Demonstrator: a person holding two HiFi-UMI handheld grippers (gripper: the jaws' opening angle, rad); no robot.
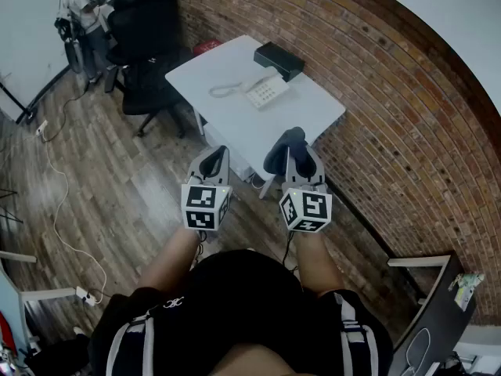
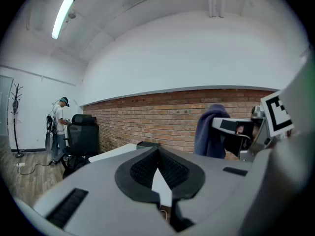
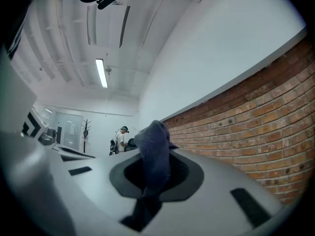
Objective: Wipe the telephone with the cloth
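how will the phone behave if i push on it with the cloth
The telephone looks like light plastic on a smooth table, so it probably slides under a wipe. Its cord lies loose beside it and may drag or snag.

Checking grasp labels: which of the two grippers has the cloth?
The right gripper: its jaws pinch the dark blue cloth. The left gripper is shut on nothing.

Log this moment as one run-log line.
stage: pre-wipe | left gripper: shut, empty | right gripper: shut on cloth | telephone: on table, untouched
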